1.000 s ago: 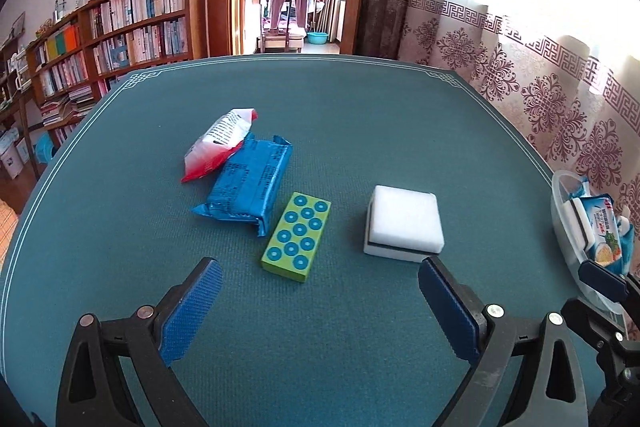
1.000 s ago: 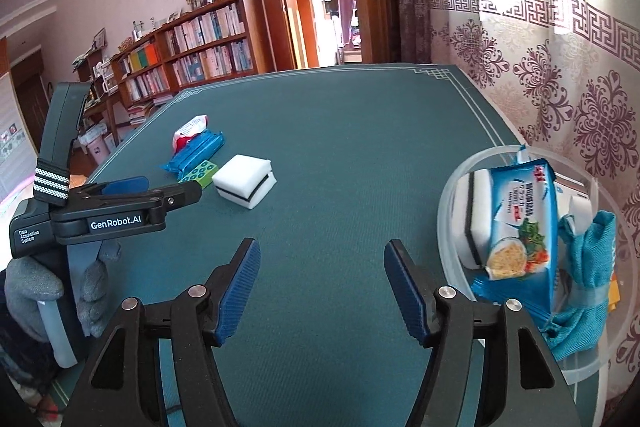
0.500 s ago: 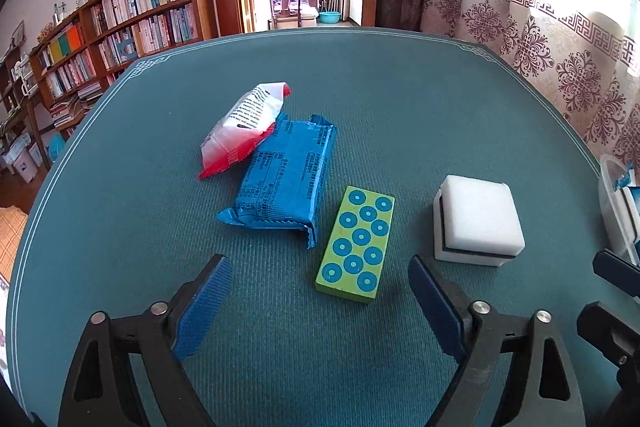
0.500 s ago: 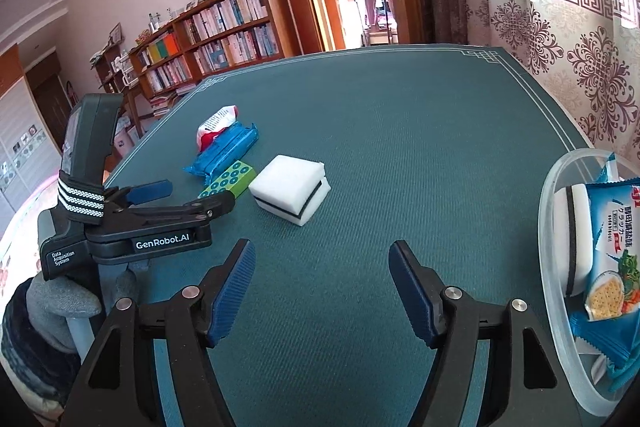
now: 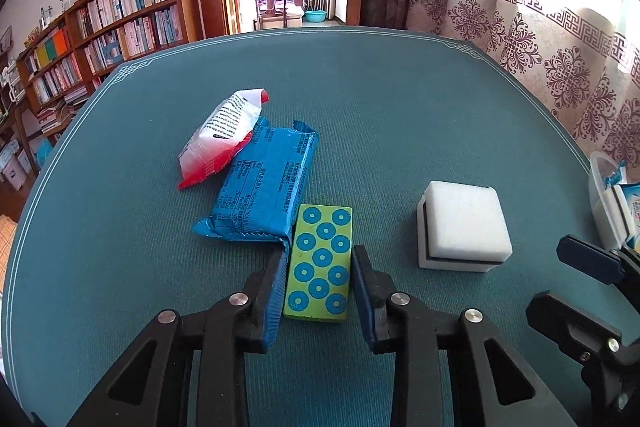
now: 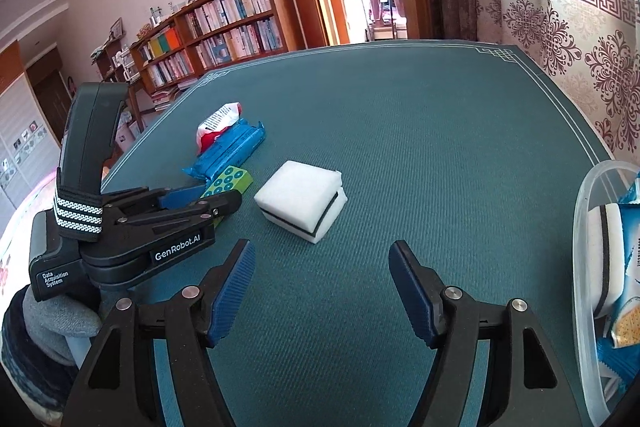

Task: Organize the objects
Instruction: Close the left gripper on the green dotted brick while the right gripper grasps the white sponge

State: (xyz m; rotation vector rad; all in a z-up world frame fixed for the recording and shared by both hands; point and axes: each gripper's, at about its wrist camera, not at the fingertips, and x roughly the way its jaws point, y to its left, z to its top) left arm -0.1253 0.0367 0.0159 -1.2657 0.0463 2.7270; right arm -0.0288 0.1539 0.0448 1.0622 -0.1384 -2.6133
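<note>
From the left wrist, the left tongs (image 5: 319, 281) pinch the green dotted block (image 5: 320, 263) on the worktop (image 5: 400, 107); the container (image 5: 598, 187) is cut off at right.

From the right wrist, the right tongs (image 6: 322, 291) stand spread, empty, near the white sponge (image 6: 300, 199); the block (image 6: 230, 179) is half hidden.

Teal surface (image 5: 400, 115) bearing a red-and-white packet (image 5: 224, 137), blue packet (image 5: 266, 183), green dotted block (image 5: 322, 263), white sponge (image 5: 462, 225) and, at its right edge, a clear tub (image 6: 582, 227).
</note>
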